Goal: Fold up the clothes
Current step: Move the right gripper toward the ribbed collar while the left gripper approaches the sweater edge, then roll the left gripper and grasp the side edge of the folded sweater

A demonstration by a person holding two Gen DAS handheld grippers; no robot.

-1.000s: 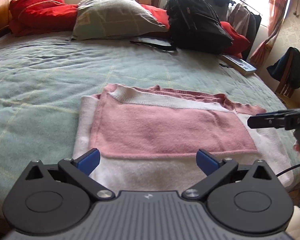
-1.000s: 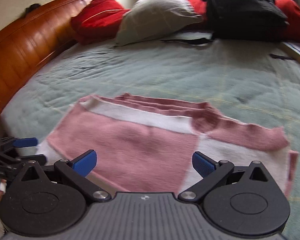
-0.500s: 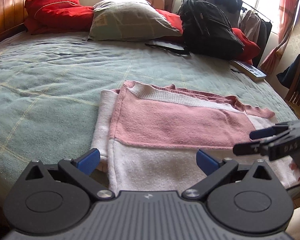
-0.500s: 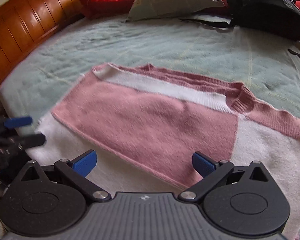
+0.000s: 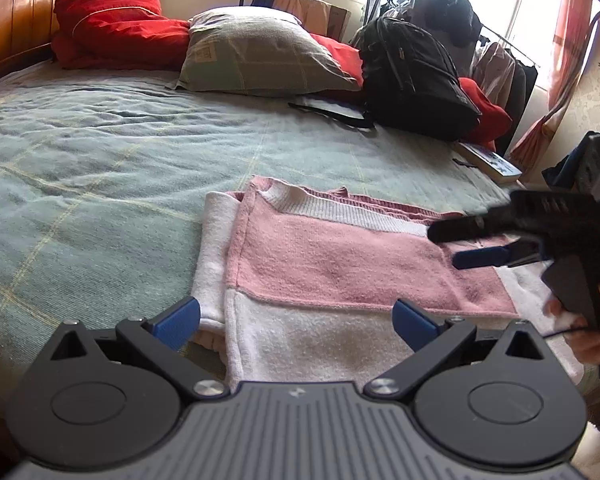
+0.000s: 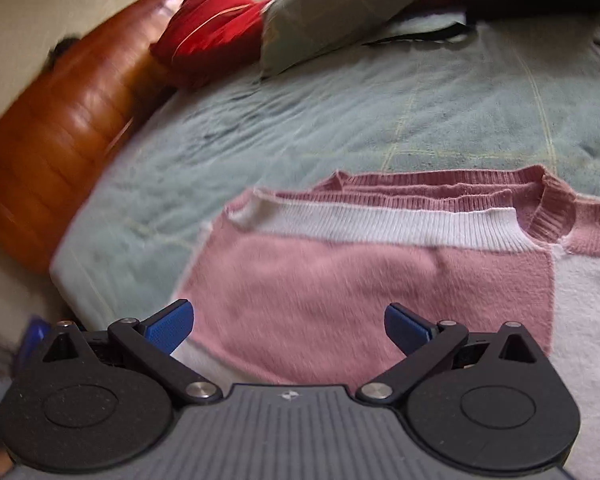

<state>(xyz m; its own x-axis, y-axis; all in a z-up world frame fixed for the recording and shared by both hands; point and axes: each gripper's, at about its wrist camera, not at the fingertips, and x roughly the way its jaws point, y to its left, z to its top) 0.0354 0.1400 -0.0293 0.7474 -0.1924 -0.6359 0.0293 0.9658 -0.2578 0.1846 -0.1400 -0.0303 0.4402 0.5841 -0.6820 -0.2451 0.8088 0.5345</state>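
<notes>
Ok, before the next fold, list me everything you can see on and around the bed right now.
sweater: one, pink and white, partly folded flat at the near edge of the bed
blanket: one, pale green, covering the bed
pillow: one, grey-green, at the head of the bed
red bedding: a bundle, red, left of the pillow
backpack: one, black, right of the pillow
book: one, at the bed's right edge
headboard: one, brown wood, along the bed's left side
hanging clothes: several, dark, on a rail by the window
curtain: one, orange-red, by the window
left tool: open, over the sweater's near edge
right tool: open, over the sweater
hand: one, holding the right tool
</notes>
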